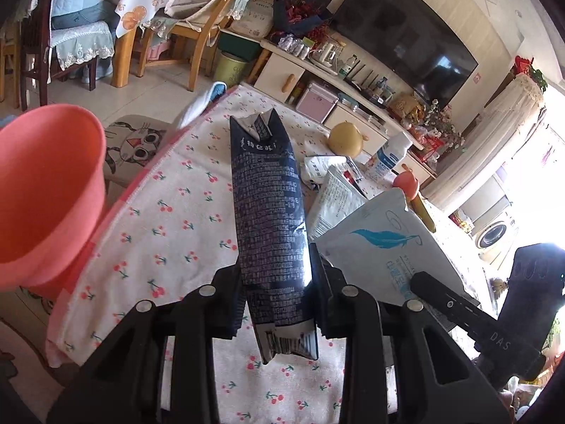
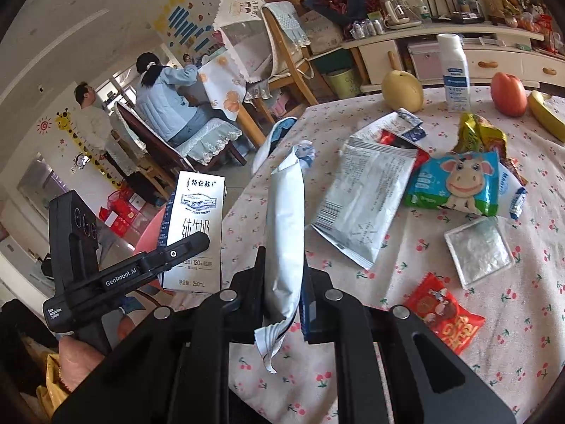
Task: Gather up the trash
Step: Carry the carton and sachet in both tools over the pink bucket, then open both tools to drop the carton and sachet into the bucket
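Note:
My left gripper [image 1: 275,282] is shut on a dark blue milk carton [image 1: 268,212], which I see edge-on, lifted above the cherry-print tablecloth [image 1: 169,233]. The carton's white front [image 2: 194,226] shows in the right wrist view, with the left gripper [image 2: 176,251] clamped across it. My right gripper [image 2: 284,275] is shut on a white plastic packet [image 2: 286,226], also held off the table. The same packet, with a blue feather print [image 1: 385,247], hangs to the right of the carton. A pink bin [image 1: 46,194] stands open at the table's left edge.
Loose wrappers lie on the cloth: a silver-white sachet [image 2: 363,201], a cow-print packet [image 2: 459,183], a red wrapper [image 2: 441,314], a clear square lid [image 2: 476,251]. A pear [image 2: 402,88], an apple [image 2: 508,93], a banana [image 2: 547,113] and a white bottle [image 2: 453,70] stand behind. Two people are at a far table.

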A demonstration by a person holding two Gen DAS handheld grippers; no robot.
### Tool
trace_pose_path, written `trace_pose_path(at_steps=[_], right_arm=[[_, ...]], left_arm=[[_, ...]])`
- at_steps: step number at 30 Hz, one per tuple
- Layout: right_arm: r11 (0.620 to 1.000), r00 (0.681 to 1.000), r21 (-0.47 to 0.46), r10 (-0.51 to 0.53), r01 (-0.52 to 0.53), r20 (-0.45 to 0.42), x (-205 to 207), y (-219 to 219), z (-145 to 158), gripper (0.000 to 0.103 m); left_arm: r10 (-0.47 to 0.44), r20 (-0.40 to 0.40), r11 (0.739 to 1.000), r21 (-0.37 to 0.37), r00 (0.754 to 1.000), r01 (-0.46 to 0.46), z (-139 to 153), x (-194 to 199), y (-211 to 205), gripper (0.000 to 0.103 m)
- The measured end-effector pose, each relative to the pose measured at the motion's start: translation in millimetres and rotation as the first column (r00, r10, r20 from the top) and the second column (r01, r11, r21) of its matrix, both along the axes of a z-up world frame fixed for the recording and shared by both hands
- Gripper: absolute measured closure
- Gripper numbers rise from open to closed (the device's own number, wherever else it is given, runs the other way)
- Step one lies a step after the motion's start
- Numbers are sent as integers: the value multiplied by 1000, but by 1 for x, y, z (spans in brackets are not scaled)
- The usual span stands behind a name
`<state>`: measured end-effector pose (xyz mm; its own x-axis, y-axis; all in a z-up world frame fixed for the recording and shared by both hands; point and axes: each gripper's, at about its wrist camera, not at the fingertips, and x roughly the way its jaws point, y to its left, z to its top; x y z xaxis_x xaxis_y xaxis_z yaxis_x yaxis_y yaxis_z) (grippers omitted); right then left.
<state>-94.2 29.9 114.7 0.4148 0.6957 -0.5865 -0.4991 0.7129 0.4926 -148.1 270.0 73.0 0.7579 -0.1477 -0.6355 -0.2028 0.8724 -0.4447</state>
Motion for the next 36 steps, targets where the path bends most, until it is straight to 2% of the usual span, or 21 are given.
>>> trace_pose_path(at_steps=[8, 12, 17, 20, 24, 29, 32, 34, 36], right_arm=[[987, 988, 36, 154, -155, 23, -1, 86, 30, 86], [973, 973, 41, 227, -228, 35, 1, 138, 42, 86], [951, 951, 39, 303, -306, 53, 5, 205, 53, 86], [939, 940, 44, 340, -342, 38, 9, 241, 51, 86], [931, 930, 6, 365, -365, 34, 13, 285, 38, 86], [921, 922, -53, 387, -387, -6, 15, 323, 14, 86], [923, 926, -86, 376, -376, -24, 16, 332, 2, 80], [929, 935, -108, 353, -353, -19, 16, 328, -3, 69], [941, 947, -115, 320, -319, -6, 17, 317, -2, 53]], left_arm=[[133, 54, 988, 67, 990, -137, 27, -37, 65, 70], [222, 70, 966, 117, 973, -229, 36, -55, 103, 70], [325, 57, 931, 156, 944, -330, 30, -71, 152, 70], [364, 32, 916, 170, 931, -364, 23, -74, 175, 70], [396, -11, 904, 182, 918, -388, 8, -73, 200, 70], [403, -67, 904, 181, 913, -386, -15, -69, 218, 69], [395, -103, 908, 190, 913, -372, -27, -64, 219, 68], [397, -120, 906, 208, 910, -368, -32, -62, 218, 63], [395, -106, 904, 223, 912, -366, -33, -64, 216, 45]])
